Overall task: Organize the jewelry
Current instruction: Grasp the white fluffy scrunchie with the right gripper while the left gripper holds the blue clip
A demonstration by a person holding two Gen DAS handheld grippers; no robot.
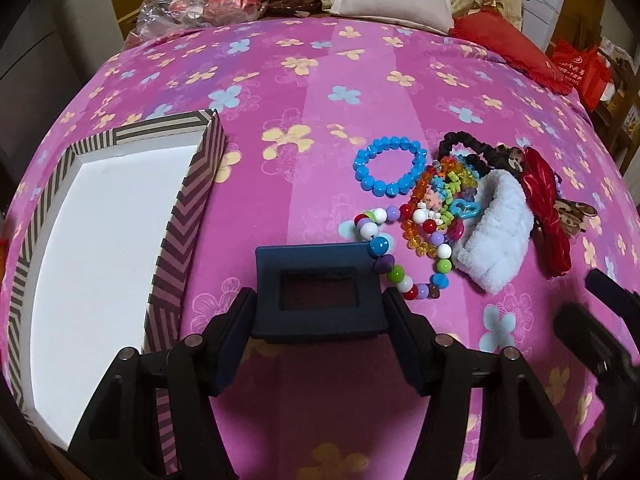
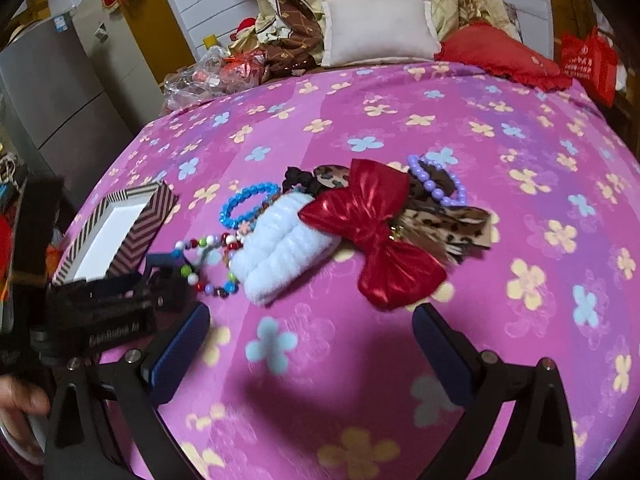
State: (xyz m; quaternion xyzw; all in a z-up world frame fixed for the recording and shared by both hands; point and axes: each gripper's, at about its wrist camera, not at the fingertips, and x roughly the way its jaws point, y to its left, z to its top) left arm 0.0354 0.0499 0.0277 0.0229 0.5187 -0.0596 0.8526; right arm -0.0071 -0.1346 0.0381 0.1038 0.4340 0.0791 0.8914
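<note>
My left gripper hangs low over the pink flowered bedspread, its pads against both sides of a small dark blue box with a rectangular recess. Just right of it lies a jewelry pile: a multicolour bead necklace, a blue bead bracelet, an orange bead string, a white fluffy scrunchie, a red bow, a purple bead bracelet and a leopard ribbon. An open striped box with a white inside lies to the left. My right gripper stands open and empty, short of the red bow.
A white pillow, a red cushion, crumpled plastic bags and folded bedding lie at the far end of the bed. A grey cabinet stands at the left. A person's hand shows at the lower left.
</note>
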